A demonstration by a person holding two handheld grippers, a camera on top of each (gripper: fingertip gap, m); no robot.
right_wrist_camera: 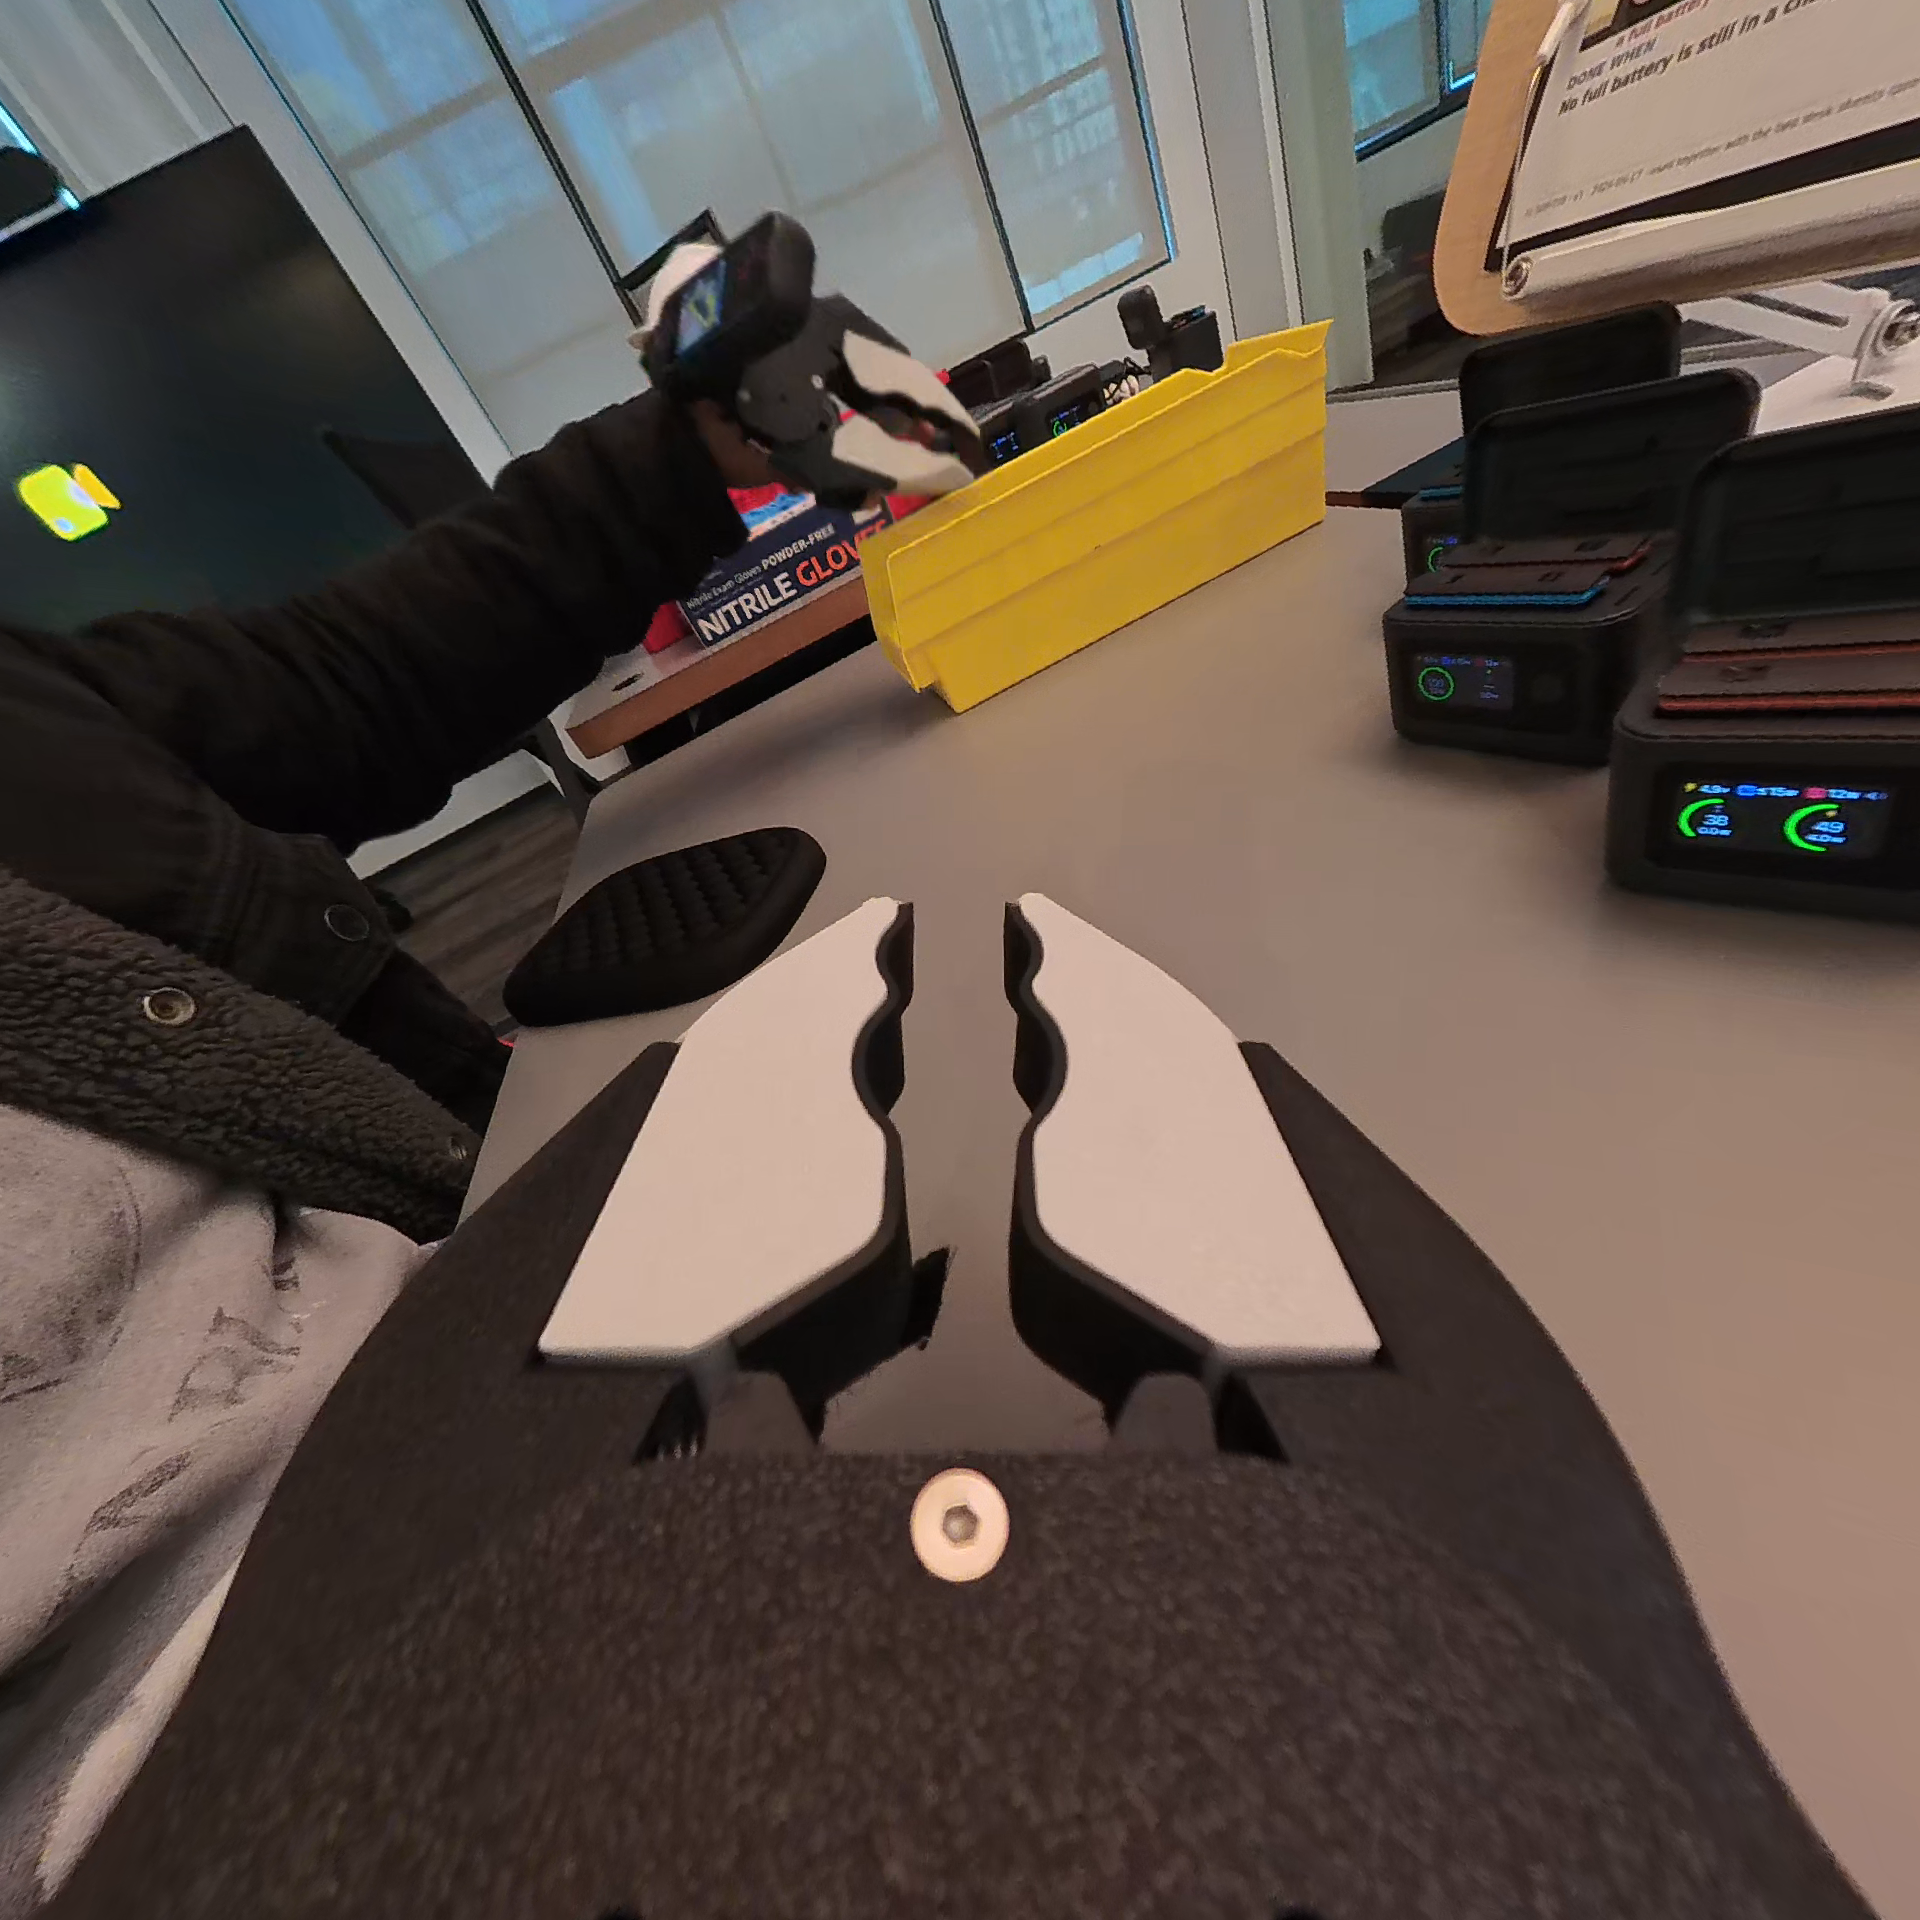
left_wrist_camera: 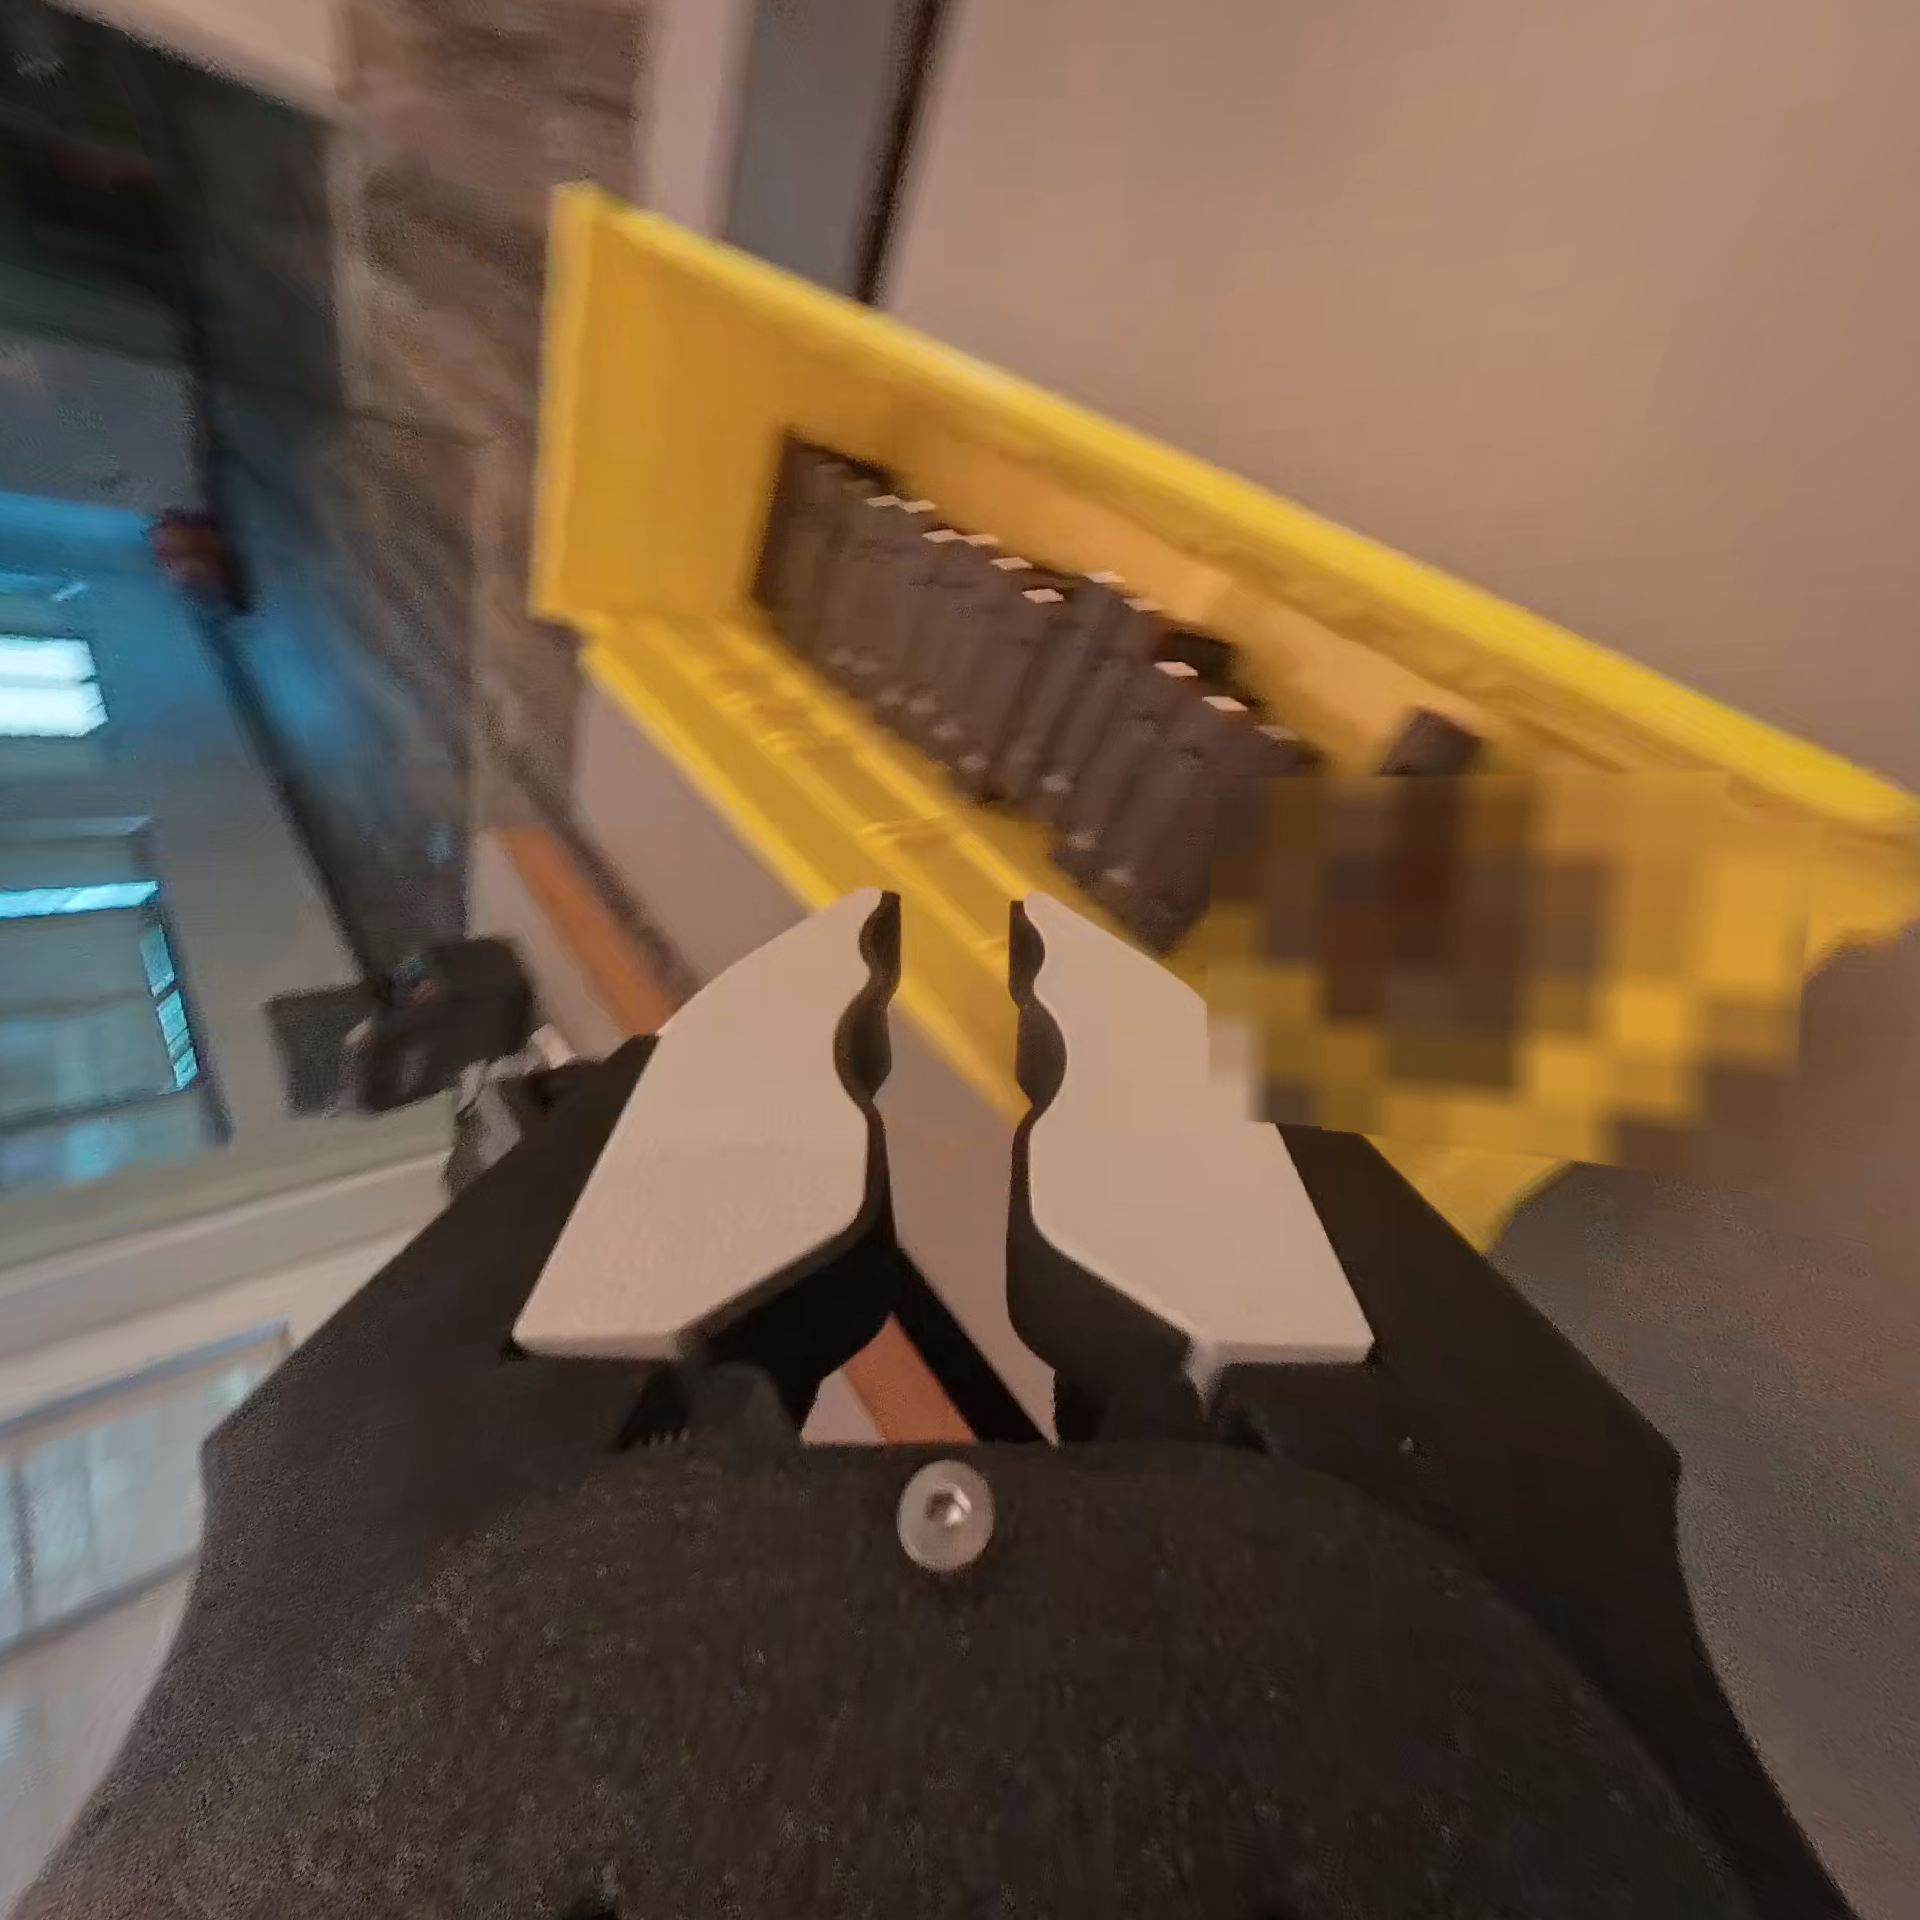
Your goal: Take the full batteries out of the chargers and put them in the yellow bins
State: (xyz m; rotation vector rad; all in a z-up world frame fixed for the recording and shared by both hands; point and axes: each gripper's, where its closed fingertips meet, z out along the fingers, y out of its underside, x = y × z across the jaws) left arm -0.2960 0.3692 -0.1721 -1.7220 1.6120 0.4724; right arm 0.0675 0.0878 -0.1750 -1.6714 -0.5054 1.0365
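Observation:
A long yellow bin holds a row of several dark batteries; the view is blurred. My left gripper is open and empty, just short of the bin's near end. In the right wrist view the yellow bin stands on the grey table, with the left gripper raised over its left end. My right gripper is open and empty, low over the table. Black chargers with lit screens and batteries in their slots stand at the right.
A black dimpled pad lies at the table's left edge. A box of gloves sits on a lower table behind. A person's dark sleeve reaches across the left. A board with a sheet hangs over the chargers. The grippers' ends are close to 45 cm from one another.

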